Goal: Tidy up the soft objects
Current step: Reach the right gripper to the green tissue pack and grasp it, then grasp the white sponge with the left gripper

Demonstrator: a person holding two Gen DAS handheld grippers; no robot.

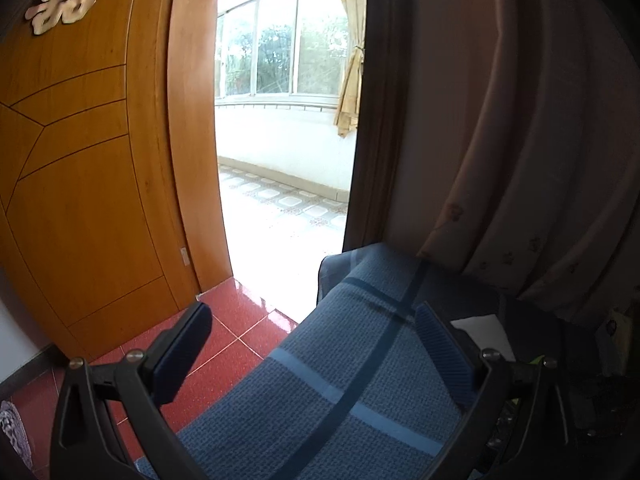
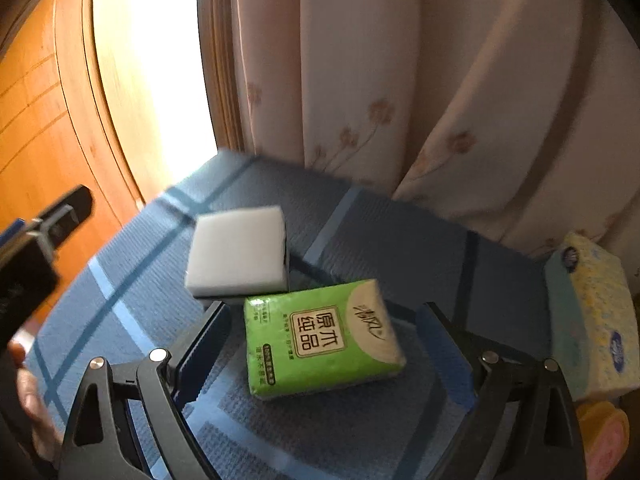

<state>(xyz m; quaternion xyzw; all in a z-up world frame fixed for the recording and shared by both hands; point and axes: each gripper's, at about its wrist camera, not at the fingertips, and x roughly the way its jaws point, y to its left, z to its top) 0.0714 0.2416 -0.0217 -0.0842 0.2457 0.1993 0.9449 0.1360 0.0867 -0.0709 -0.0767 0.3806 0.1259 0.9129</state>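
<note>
In the right wrist view a green tissue pack (image 2: pixel 324 340) lies on a blue checked cloth (image 2: pixel 132 272), with a white sponge block (image 2: pixel 238 250) just behind it. My right gripper (image 2: pixel 320 344) is open with its jaws on either side of the green pack, not closed on it. My left gripper (image 1: pixel 316 340) is open and empty above the left end of the same cloth (image 1: pixel 320 380). The left gripper also shows at the left edge of the right wrist view (image 2: pixel 60 216).
A yellow and teal tissue box (image 2: pixel 592 320) stands at the cloth's right end. A pale flowered curtain (image 2: pixel 440 100) hangs behind. A wooden door (image 1: pixel 80 160) and a bright balcony opening (image 1: pixel 280 140) lie to the left, with red floor tiles (image 1: pixel 232 332) below.
</note>
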